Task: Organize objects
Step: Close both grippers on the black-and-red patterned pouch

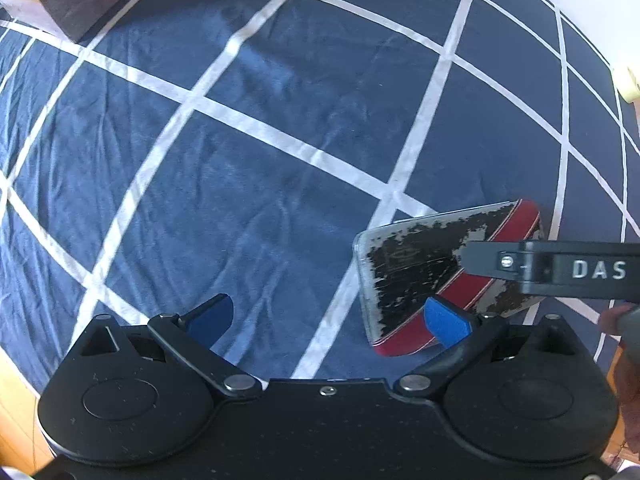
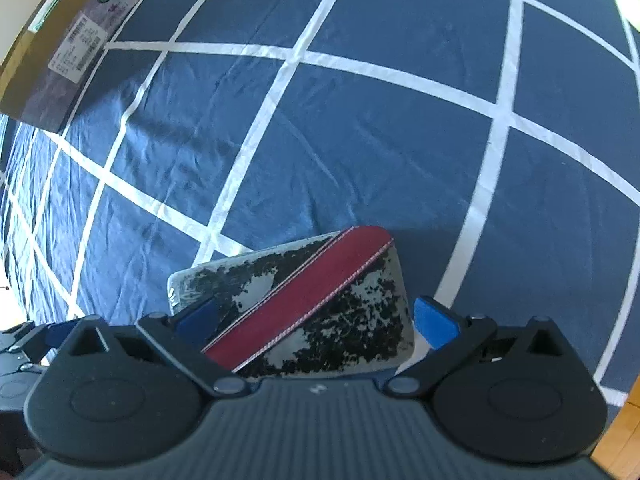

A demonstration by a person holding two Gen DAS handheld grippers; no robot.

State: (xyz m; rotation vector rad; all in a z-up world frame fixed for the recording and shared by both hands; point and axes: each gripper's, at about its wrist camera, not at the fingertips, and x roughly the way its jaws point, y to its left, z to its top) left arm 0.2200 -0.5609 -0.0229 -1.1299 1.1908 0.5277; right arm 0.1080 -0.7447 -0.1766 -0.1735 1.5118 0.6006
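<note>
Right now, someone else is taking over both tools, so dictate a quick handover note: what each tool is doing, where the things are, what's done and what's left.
Left tool: open, holding nothing, over the blue checked cloth.
Right tool: open, fingers either side of the phone case, which sits between them; no grip visible.
Phone case: worn black with a red stripe, to the right of the left tool.
Box: at the far left edge of the cloth.
Done: nothing visibly sorted yet.
Left: probably close on the case and move it, perhaps toward the box.
</note>
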